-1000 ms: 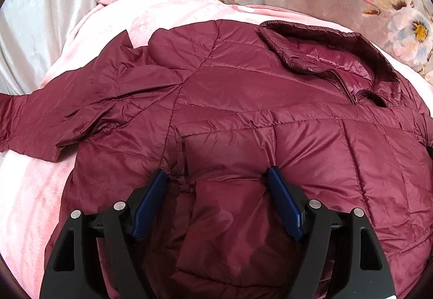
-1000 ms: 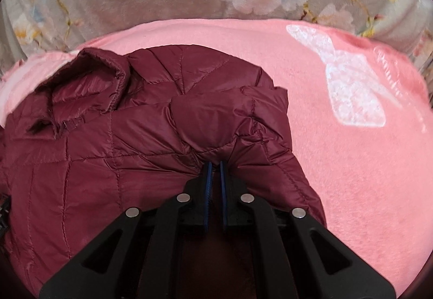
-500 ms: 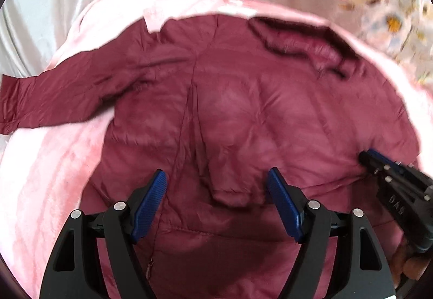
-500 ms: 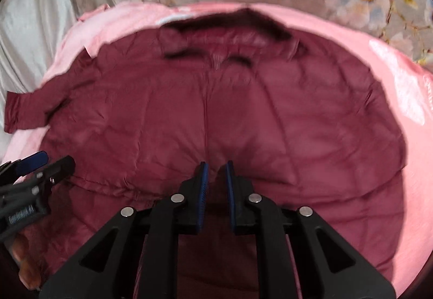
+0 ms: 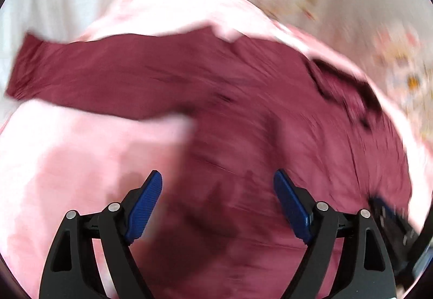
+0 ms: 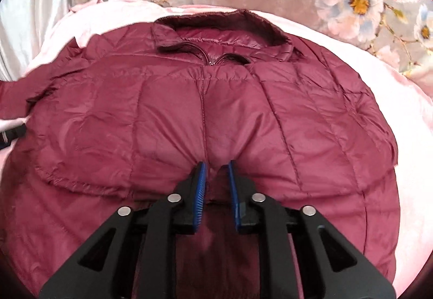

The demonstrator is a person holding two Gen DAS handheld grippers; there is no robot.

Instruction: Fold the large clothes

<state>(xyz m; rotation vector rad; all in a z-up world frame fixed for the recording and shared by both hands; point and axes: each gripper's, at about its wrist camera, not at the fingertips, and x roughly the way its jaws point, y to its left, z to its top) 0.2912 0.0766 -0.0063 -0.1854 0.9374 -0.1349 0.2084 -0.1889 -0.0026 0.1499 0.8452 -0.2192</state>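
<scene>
Now left gripper has swung leftward, jaws spread; right gripper keeps pinching jacket.

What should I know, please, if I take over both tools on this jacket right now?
Left tool: open, holding nothing, above the jacket's lower part; this view is motion-blurred.
Right tool: nearly closed, pinching a ridge of the maroon jacket near its front seam.
Jacket lies front up on the pink blanket, collar at the far side, zipper partly open at the neck. One sleeve stretches out to the side.
Done: the lower part appears folded up over the body.
Left: fold the outstretched sleeve in, then finish folding the body.
</scene>
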